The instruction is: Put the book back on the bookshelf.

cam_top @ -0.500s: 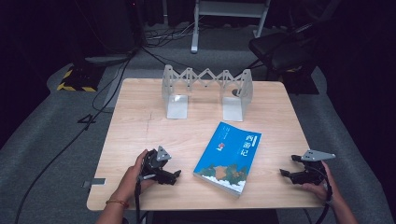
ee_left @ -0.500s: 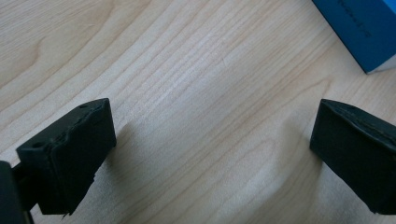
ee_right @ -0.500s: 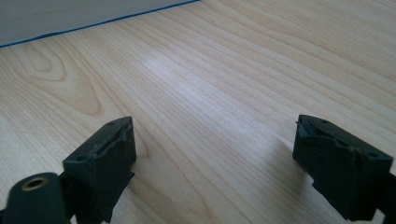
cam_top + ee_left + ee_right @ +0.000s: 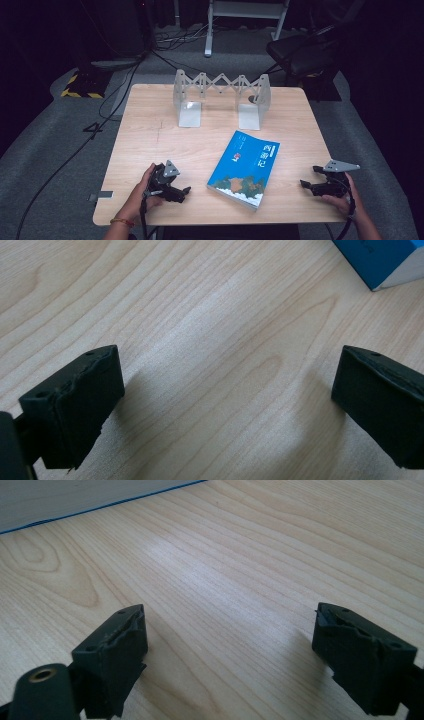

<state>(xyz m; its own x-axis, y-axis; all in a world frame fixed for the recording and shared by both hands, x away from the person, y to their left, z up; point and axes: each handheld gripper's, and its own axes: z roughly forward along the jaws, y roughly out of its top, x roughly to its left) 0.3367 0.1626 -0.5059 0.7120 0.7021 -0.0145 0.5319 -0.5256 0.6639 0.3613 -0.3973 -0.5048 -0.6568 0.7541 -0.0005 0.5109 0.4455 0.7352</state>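
Note:
A blue paperback book (image 4: pixel 245 167) lies flat on the wooden table (image 4: pixel 150 130), right of centre and near the front. My left gripper (image 4: pixel 185 194) rests low over the front left of the table, left of the book, jaws open with bare wood between them. In the left gripper view (image 4: pixel 227 400) the book's corner (image 4: pixel 380 260) shows at the top right. My right gripper (image 4: pixel 309 177) sits at the front right edge, right of the book, also open and holding nothing. The right gripper view (image 4: pixel 230 645) shows the book's page edge (image 4: pixel 75 497) at the top left.
A metal expanding book rack (image 4: pixel 220 97) with two upright end plates stands at the back middle of the table. Beyond the table are cables, a stand's legs and a dark chair (image 4: pixel 300 52) on grey carpet.

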